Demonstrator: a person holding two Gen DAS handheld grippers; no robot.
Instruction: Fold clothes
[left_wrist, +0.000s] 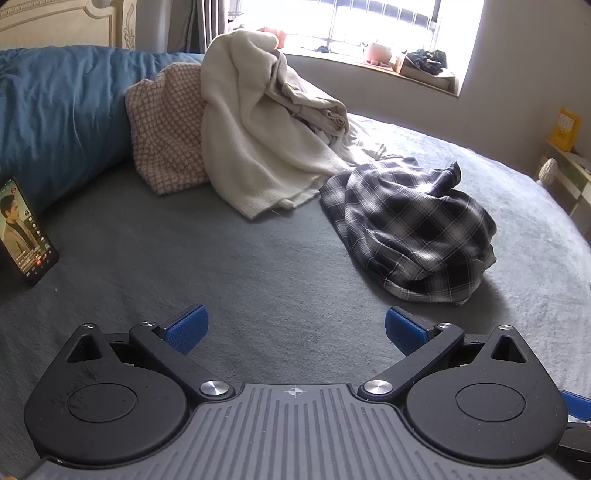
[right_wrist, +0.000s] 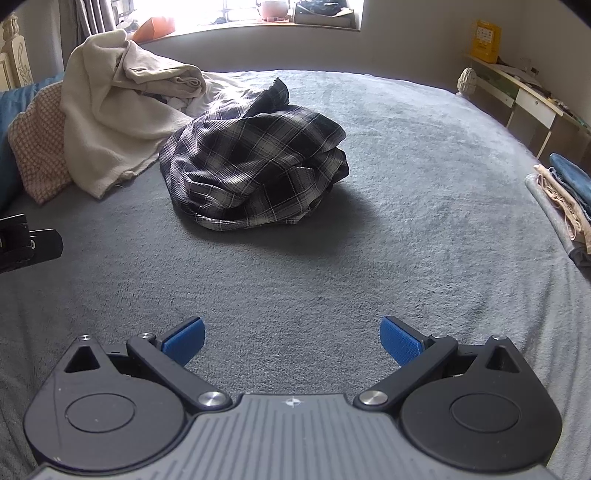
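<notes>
While hovering low in both frames, left gripper and right gripper gaping wide, blue pads empty above fuzzy grey bedding. Lying crumpled mid-frame, plaid shirt, cream knit slumping behind. Showing only at left view's left edge, lit phone; only at right view's right edge, folded stack.

Bare blanket is seen ahead of the spread fingers; farther ahead, the way is blocked by a crumpled plaid shirt.
</notes>
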